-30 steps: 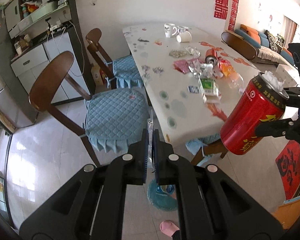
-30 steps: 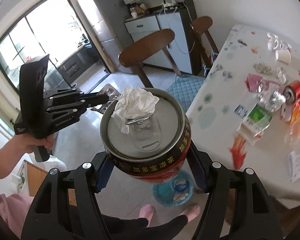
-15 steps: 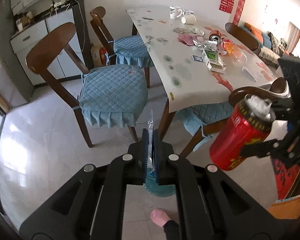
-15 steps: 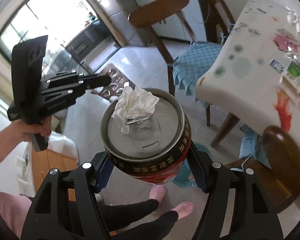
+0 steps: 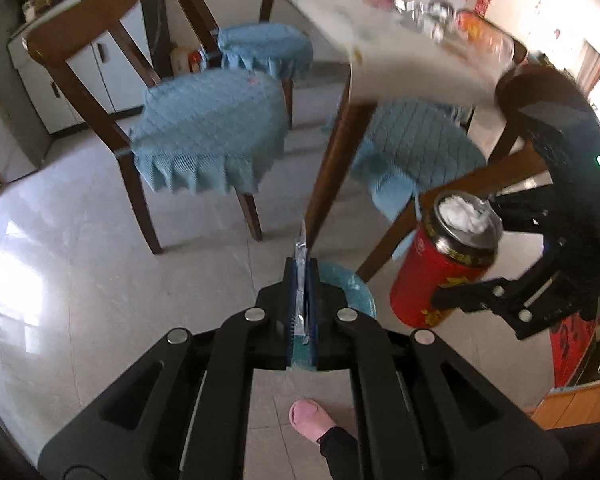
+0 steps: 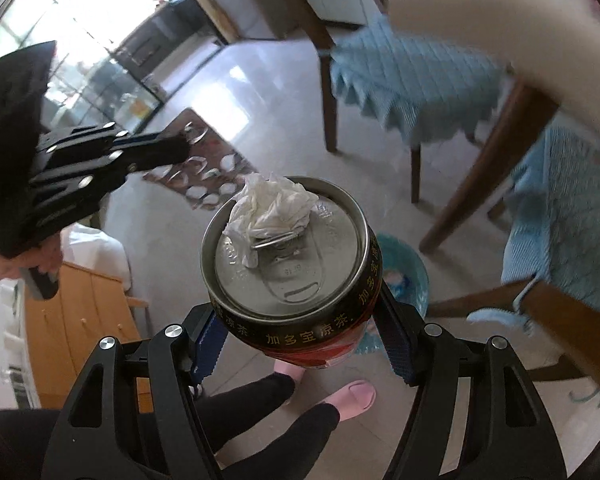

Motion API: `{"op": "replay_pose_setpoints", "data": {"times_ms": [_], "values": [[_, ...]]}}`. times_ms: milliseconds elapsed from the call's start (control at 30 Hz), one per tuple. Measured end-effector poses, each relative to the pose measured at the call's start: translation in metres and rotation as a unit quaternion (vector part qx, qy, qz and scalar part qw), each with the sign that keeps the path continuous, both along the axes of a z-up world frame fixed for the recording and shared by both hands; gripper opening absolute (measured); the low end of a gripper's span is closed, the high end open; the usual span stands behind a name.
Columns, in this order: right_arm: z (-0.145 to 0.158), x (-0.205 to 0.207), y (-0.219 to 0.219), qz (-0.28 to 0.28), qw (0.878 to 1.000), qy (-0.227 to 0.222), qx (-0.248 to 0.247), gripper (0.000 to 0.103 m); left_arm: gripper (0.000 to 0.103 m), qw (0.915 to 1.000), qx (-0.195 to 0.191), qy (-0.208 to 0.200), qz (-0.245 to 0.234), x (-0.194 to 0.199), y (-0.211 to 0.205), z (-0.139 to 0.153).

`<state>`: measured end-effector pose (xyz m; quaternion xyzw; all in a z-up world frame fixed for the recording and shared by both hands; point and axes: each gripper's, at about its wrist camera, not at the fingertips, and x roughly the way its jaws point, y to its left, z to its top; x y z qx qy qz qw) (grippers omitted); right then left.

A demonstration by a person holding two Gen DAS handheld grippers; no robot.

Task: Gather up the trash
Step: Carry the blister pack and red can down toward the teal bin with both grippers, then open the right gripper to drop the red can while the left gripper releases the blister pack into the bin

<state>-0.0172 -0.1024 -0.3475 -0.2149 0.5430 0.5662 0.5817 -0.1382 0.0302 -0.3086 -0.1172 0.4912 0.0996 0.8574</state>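
Observation:
My right gripper (image 6: 300, 344) is shut on a red drink can (image 6: 296, 280) with a wad of white tissue (image 6: 272, 208) stuffed in its opening. The can also shows in the left wrist view (image 5: 440, 272), held by the right gripper (image 5: 472, 292). My left gripper (image 5: 301, 280) is shut on a flat silver blister pack (image 5: 301, 248), seen edge-on; in the right wrist view the pack (image 6: 204, 176) sticks out of the left gripper (image 6: 176, 148). A teal waste bin (image 5: 348, 284) stands on the floor below both grippers and shows in the right wrist view (image 6: 408, 276) behind the can.
The table (image 5: 400, 68) with more litter on top is above and ahead. Wooden chairs with blue cushions (image 5: 208, 128) (image 5: 416, 152) stand beside the bin. My feet in pink slippers (image 5: 310, 416) are on the tiled floor. An orange cabinet (image 6: 80, 320) is at the left.
Both grippers have moved away from the tabletop and down toward the floor, still holding the can and the blister pack. The bin now lies just below them.

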Motion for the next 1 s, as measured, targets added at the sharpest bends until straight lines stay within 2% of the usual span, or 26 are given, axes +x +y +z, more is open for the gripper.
{"op": "replay_pose_setpoints", "data": {"times_ms": [133,367,700,1000], "values": [[-0.054,0.008,0.002,-0.023,0.999,0.012,-0.025,0.068,0.004,0.9996,-0.017,0.021,-0.002,0.01,-0.003,-0.05],[-0.133,0.012,0.007,-0.046,0.997,0.029,-0.061,0.068,0.004,0.9985,-0.039,0.037,-0.008,0.018,-0.01,-0.113],[-0.191,0.01,0.009,-0.057,0.994,0.034,-0.091,0.068,0.004,0.9967,-0.062,0.051,-0.012,0.029,-0.012,-0.171],[-0.229,0.017,0.016,-0.074,0.989,0.036,-0.12,0.069,0.004,0.9946,-0.058,0.079,-0.032,0.044,-0.023,-0.221]]}}
